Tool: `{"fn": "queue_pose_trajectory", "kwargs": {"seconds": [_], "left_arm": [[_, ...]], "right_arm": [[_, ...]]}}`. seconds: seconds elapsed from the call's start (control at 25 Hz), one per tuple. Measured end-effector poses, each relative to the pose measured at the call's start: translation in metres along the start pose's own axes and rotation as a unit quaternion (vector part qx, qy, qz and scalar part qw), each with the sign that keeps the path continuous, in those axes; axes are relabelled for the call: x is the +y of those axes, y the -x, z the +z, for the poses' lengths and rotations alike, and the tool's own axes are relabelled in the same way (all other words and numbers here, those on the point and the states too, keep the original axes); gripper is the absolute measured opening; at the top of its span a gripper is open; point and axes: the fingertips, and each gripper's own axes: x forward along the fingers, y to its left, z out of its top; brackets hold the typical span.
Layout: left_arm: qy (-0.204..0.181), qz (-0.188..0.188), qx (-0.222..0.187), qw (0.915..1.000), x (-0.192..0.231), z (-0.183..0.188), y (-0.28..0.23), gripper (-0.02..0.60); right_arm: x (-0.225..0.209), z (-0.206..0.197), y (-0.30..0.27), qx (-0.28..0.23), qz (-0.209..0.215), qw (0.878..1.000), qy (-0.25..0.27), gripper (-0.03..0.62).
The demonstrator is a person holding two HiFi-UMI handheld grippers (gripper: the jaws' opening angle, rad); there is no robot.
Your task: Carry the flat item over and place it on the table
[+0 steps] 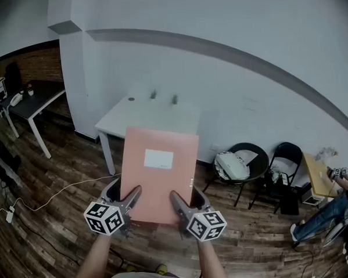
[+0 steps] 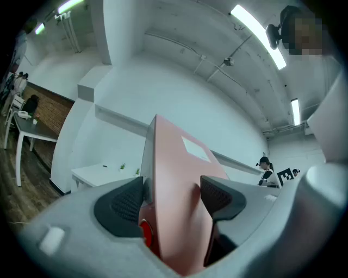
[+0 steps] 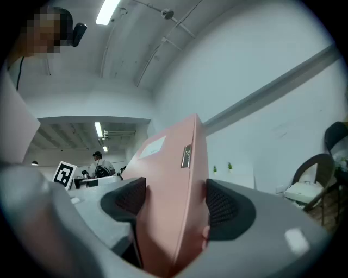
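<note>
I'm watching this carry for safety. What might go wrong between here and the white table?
The left gripper and right gripper clamp the pink folder only at its near edge, so the far end may sag or twist loose. A white cable trails over the floor left of the path to the white table; a foot might catch it. Two small plants on it might get knocked.

Bright, even light from ceiling tubes; strong fisheye bending, dark vignetted corners, foreground softly blurred
</note>
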Motion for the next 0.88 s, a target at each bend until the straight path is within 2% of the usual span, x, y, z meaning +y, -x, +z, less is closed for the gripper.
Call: {"fn": "queue_pose_trajectory", "kwargs": {"seconds": [0.88], "left_arm": [[0.005,0.009,-0.004,0.9999,0.011,0.001,0.012,0.325]], "right_arm": [[0.012,-0.004,-0.008,0.003,0.010,1.000,0.000,0.341]]}}
